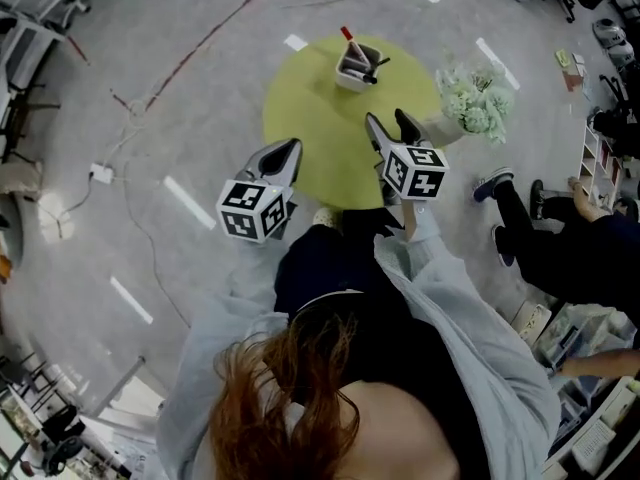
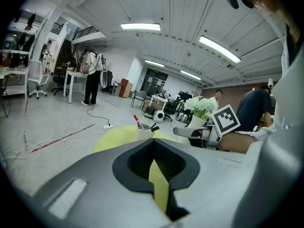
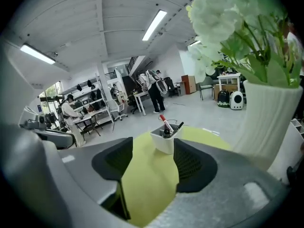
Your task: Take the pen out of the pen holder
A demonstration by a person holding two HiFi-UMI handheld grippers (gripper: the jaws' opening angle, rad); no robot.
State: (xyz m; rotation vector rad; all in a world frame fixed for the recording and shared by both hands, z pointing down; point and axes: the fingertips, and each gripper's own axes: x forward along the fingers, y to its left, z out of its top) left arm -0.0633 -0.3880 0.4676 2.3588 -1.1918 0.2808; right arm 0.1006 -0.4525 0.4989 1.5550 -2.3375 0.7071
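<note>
**Open gripper lined up on the pens, vase close at its side**

The pen holder (image 1: pixel 354 71) stands on the far part of the round table (image 1: pixel 305 118), well apart from both tools. The right gripper (image 1: pixel 388 121) has its jaws spread with nothing between them. The left gripper (image 1: pixel 290 150) has its jaws pressed together and is empty.

The vase of flowers (image 3: pixel 266 118) sits just beside the right gripper, so a sideways drift could knock it. The holder looks light, and pulling across it might tip or drag it. Black pens (image 3: pixel 178 126) crowd the same cup and might get pinched too.

The red-capped pen (image 3: pixel 164 121) stands cap up. Its long axis is near upright and leans left in the right gripper view.
</note>
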